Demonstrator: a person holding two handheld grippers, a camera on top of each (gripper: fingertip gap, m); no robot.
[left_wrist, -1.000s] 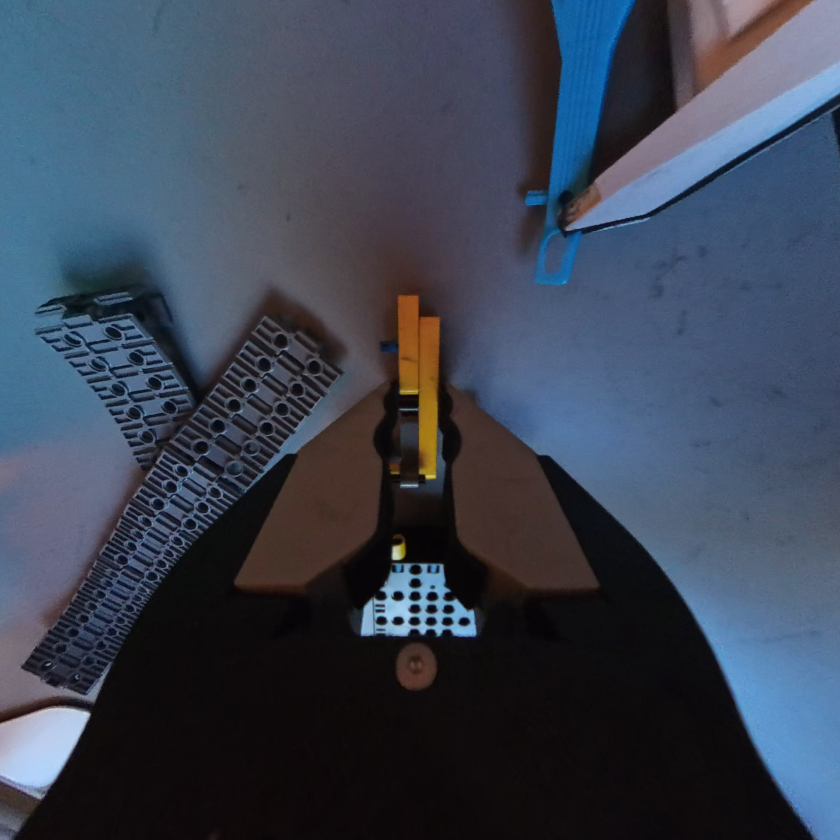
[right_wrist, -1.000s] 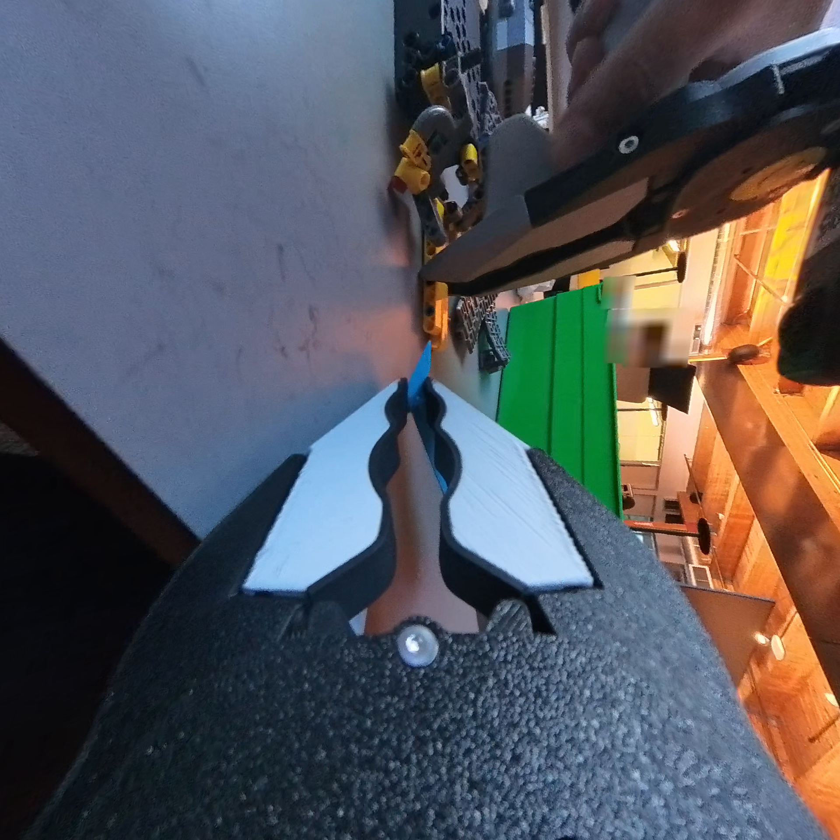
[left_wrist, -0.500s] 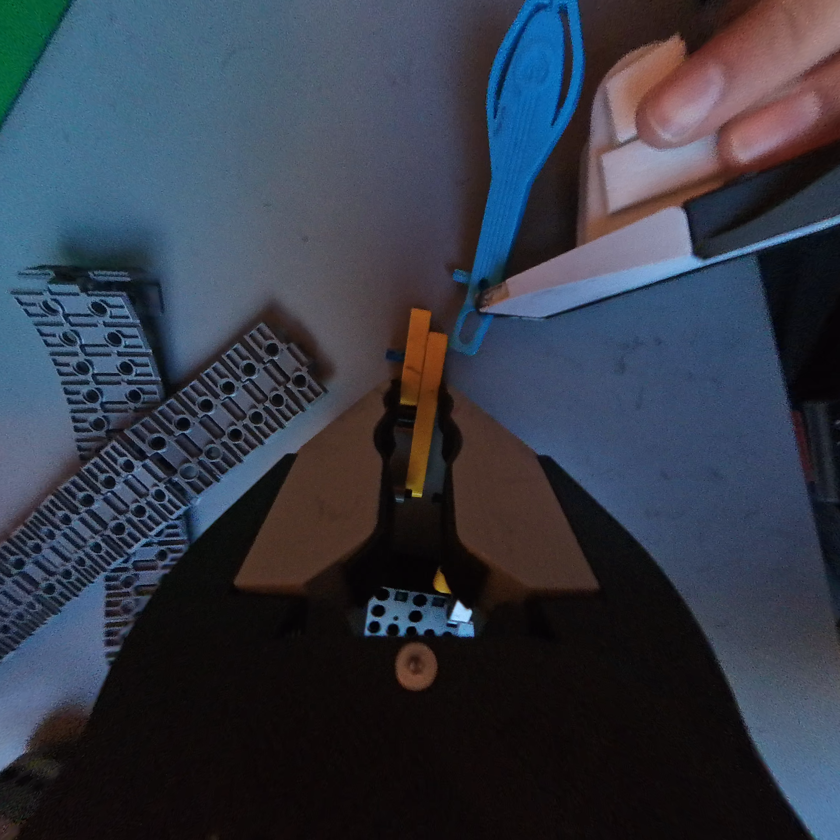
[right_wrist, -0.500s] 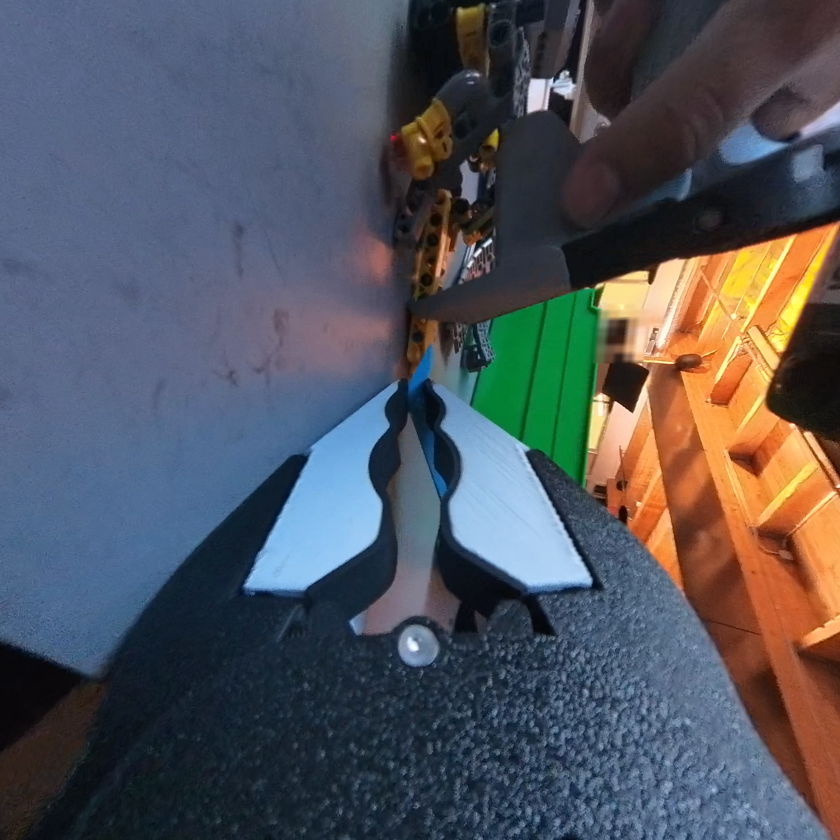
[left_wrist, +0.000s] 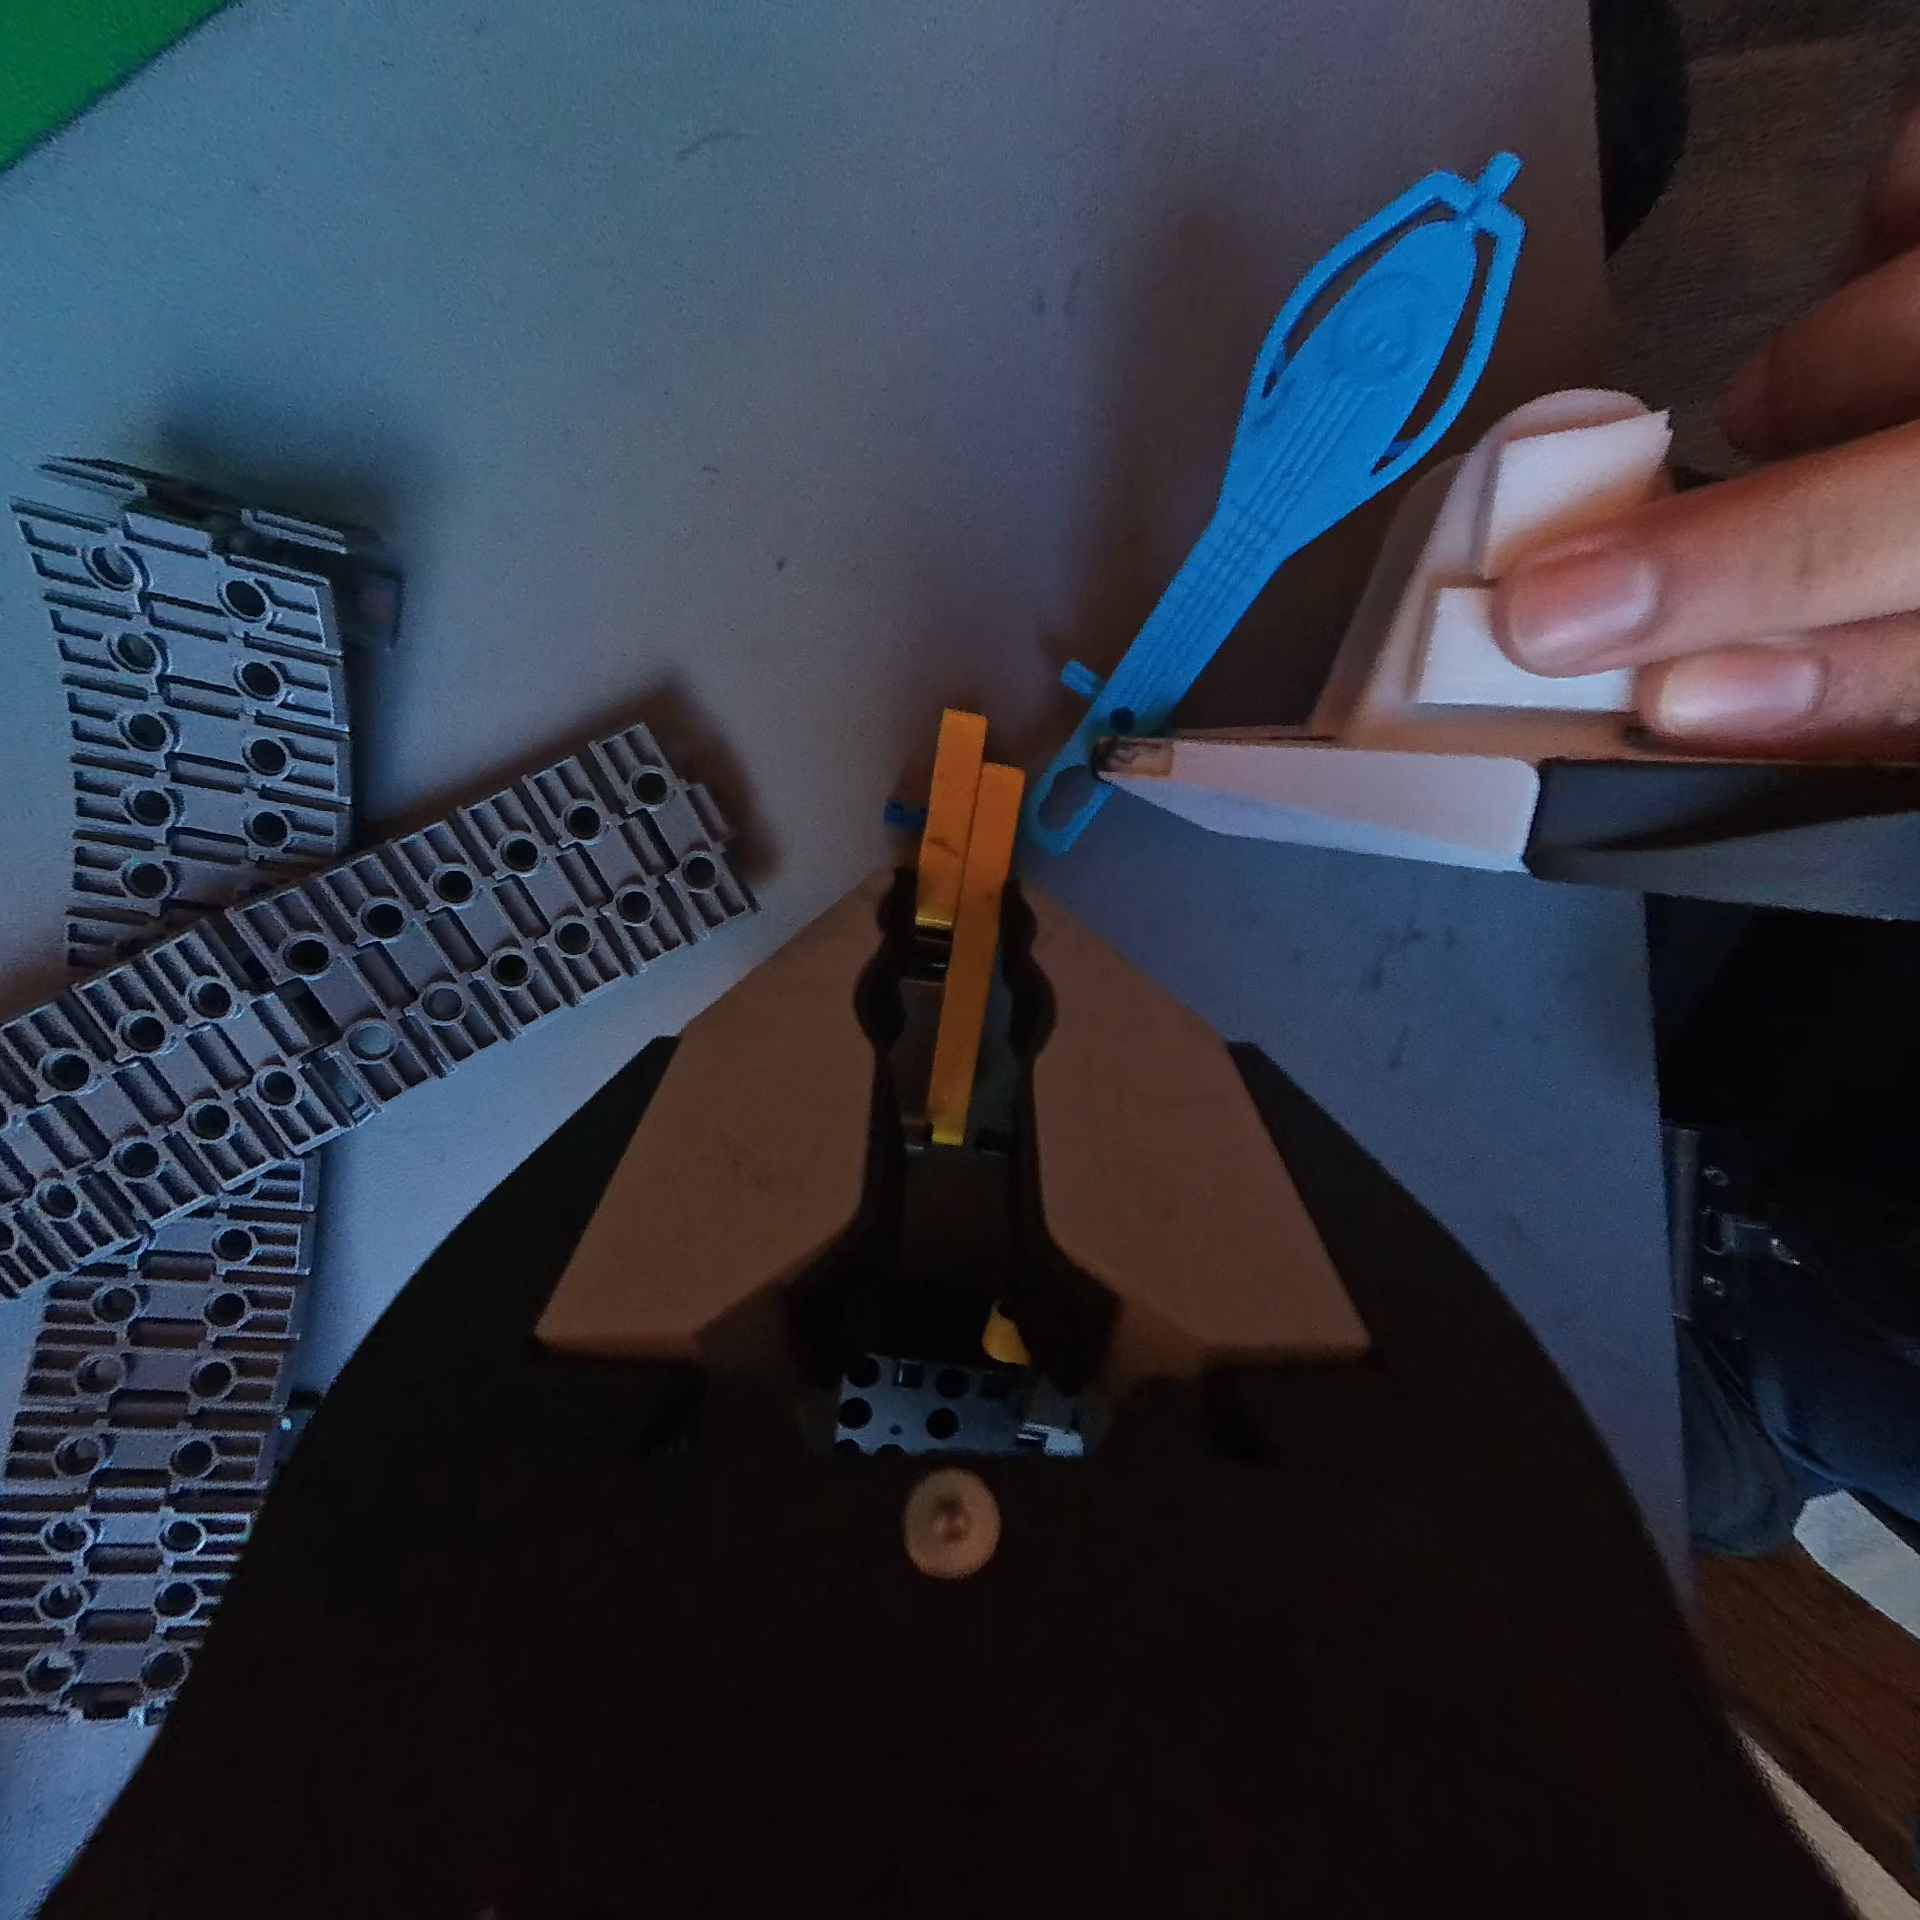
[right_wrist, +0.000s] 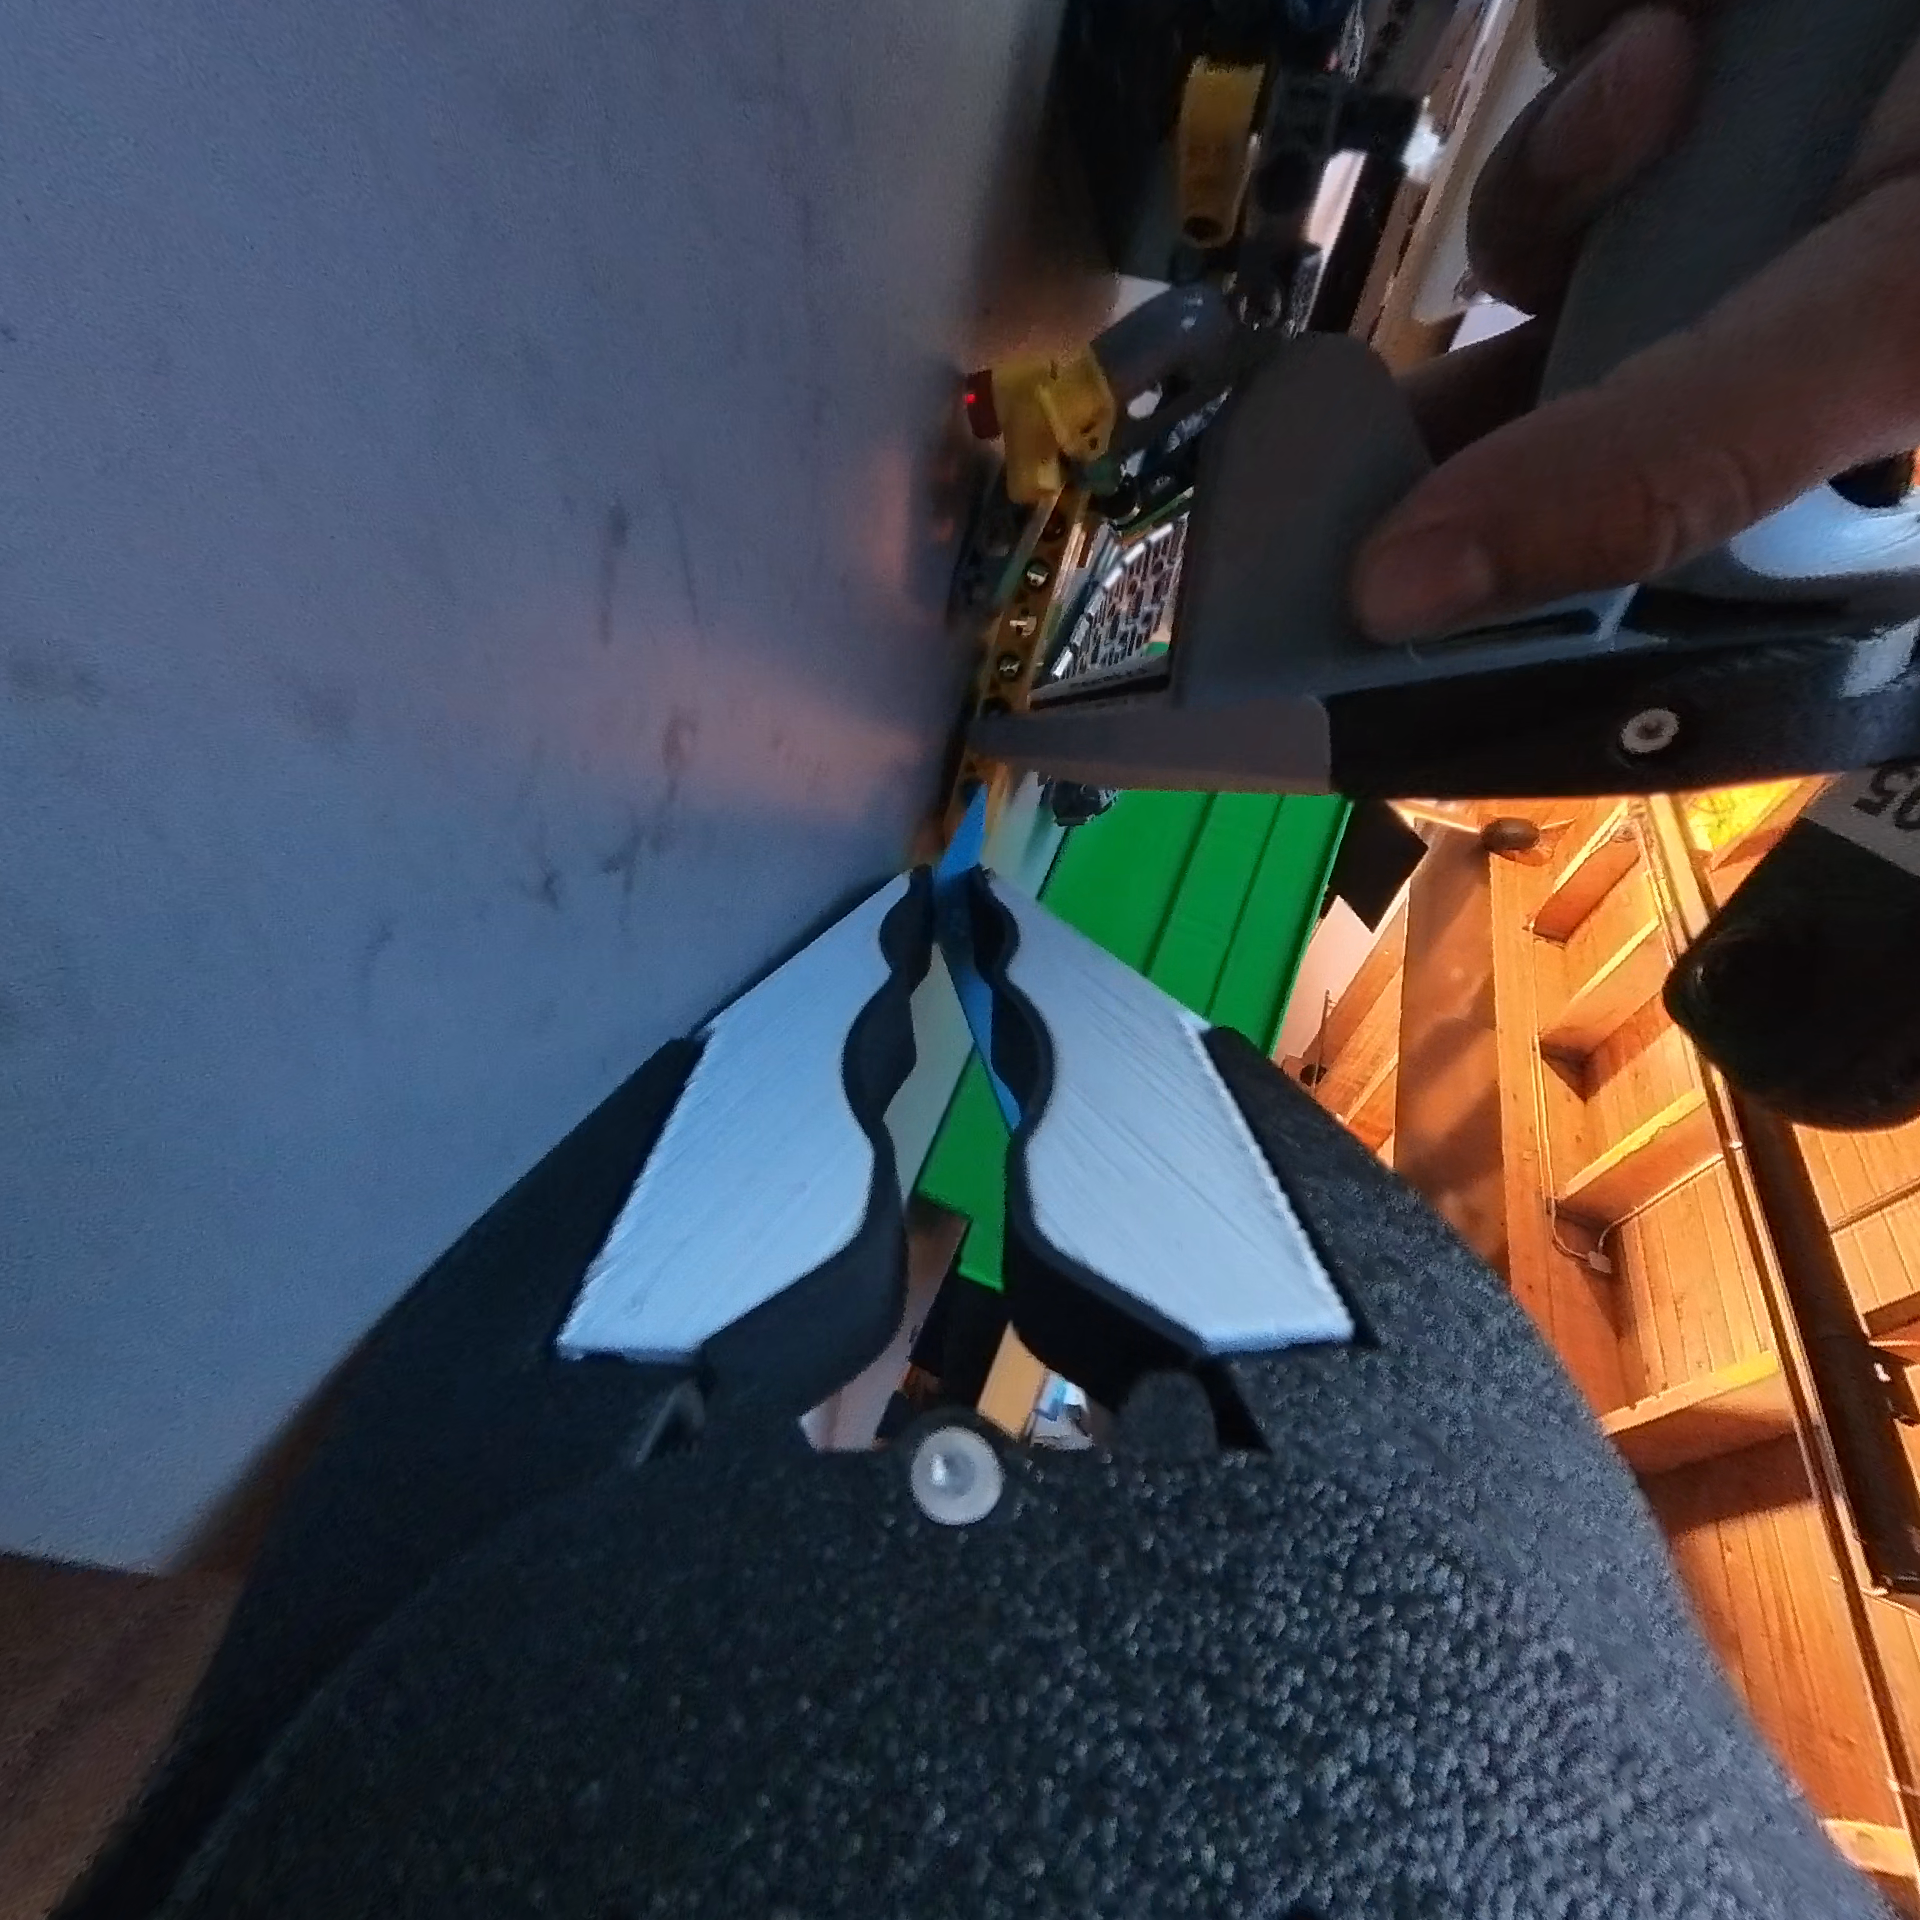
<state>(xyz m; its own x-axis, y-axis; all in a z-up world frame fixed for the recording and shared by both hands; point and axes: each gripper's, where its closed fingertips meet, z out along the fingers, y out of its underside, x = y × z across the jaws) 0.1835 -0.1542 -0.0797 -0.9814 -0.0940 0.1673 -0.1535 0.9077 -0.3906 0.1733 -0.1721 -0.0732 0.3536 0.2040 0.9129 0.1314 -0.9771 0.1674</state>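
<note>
My left gripper (left_wrist: 961, 883) is shut on a pair of yellow holed beams (left_wrist: 961, 831) that stick out past its tips, above the grey table (left_wrist: 623, 364). A small blue pin shows on the beams' left side. My right gripper (right_wrist: 948, 883) is shut on a flat blue plastic tool (right_wrist: 982, 1023). In the left wrist view the right gripper (left_wrist: 1117, 753) comes in from the right with a person's fingers (left_wrist: 1714, 613) on it. The blue tool (left_wrist: 1309, 457) has its ringed end right beside the yellow beams' tip. The left gripper (right_wrist: 987, 738) and the beams (right_wrist: 1023, 613) show in the right wrist view.
Grey tread strips (left_wrist: 364, 966) lie crossed on the table at the left, one curved strip (left_wrist: 187, 707) behind. A green panel (right_wrist: 1174, 914) stands past the table. Yellow and grey toy parts (right_wrist: 1049, 416) lie beyond the beams. The table edge (left_wrist: 1652, 1143) is at the right.
The blue tool has swung down and leftward, so its ringed end now sits beside the yellow beams' tip. Both grippers stay shut on their pieces.
</note>
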